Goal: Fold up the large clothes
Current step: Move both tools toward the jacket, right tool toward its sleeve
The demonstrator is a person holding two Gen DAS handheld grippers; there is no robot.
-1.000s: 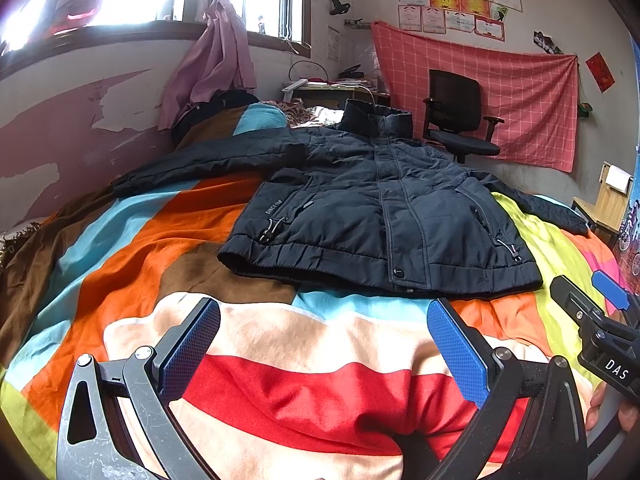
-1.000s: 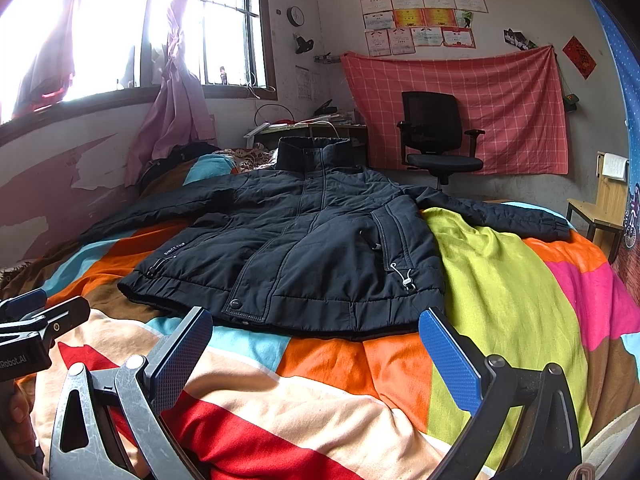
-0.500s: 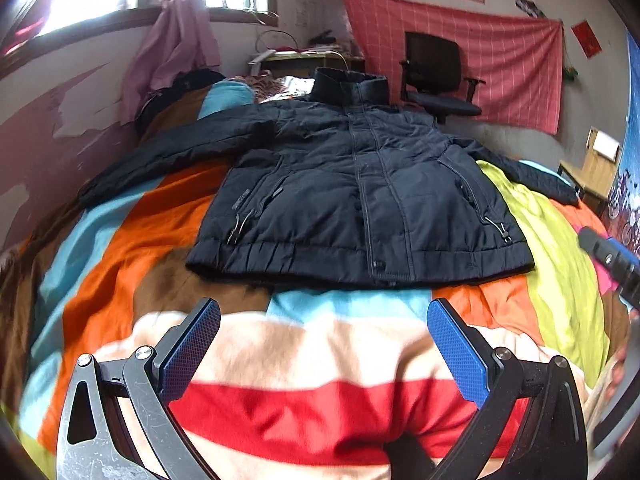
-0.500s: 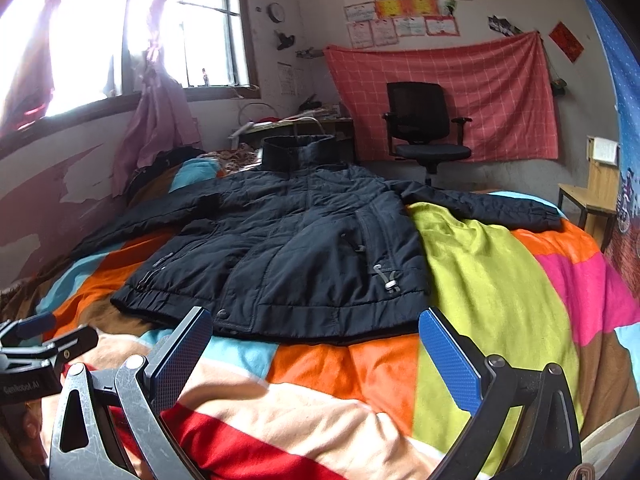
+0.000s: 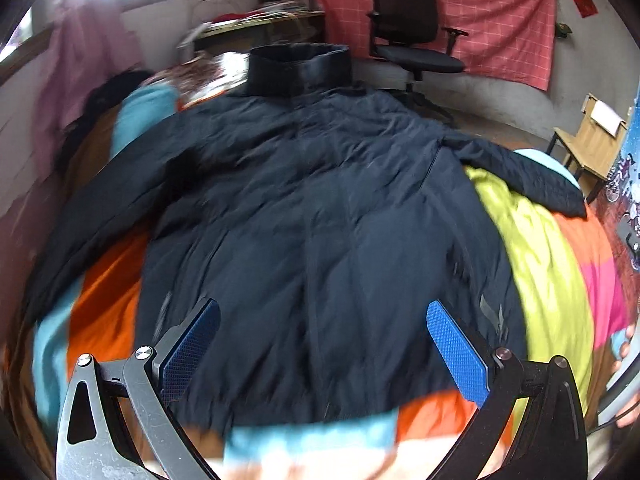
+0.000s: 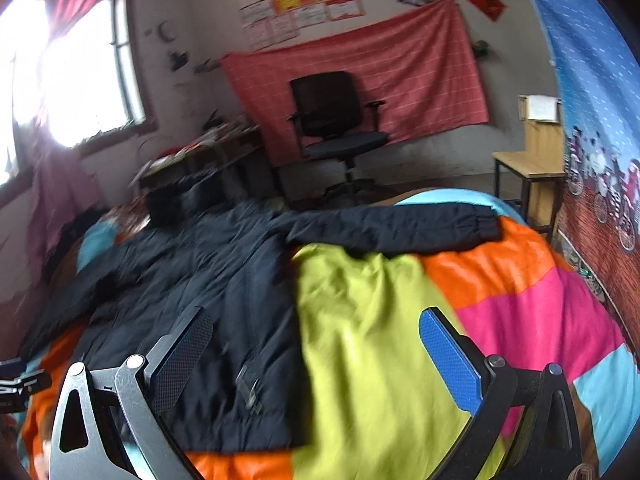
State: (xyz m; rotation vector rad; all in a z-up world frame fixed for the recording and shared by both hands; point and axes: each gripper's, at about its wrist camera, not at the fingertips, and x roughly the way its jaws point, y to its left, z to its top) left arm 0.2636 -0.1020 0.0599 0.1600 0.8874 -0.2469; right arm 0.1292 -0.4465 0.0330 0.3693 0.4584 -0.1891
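A large dark navy padded jacket (image 5: 320,216) lies flat, front up, on a bed with a bright striped blanket (image 5: 548,264), collar at the far end and sleeves spread out. My left gripper (image 5: 324,344) is open and empty, hovering over the jacket's lower front above the hem. In the right wrist view the jacket (image 6: 224,280) lies left of centre and its right sleeve (image 6: 400,224) stretches across the blanket (image 6: 380,320). My right gripper (image 6: 316,352) is open and empty over the jacket's right bottom corner and the yellow-green stripe.
A black office chair (image 6: 336,128) stands beyond the bed before a red cloth on the wall. A wooden stool (image 6: 532,168) stands at the right. A cluttered desk (image 5: 260,24) and pink curtain (image 5: 80,64) are by the window at the far left.
Both grippers have moved forward over the bed, from the striped foot end to above the jacket's hem. The right one has swung to the right. Both stay open.
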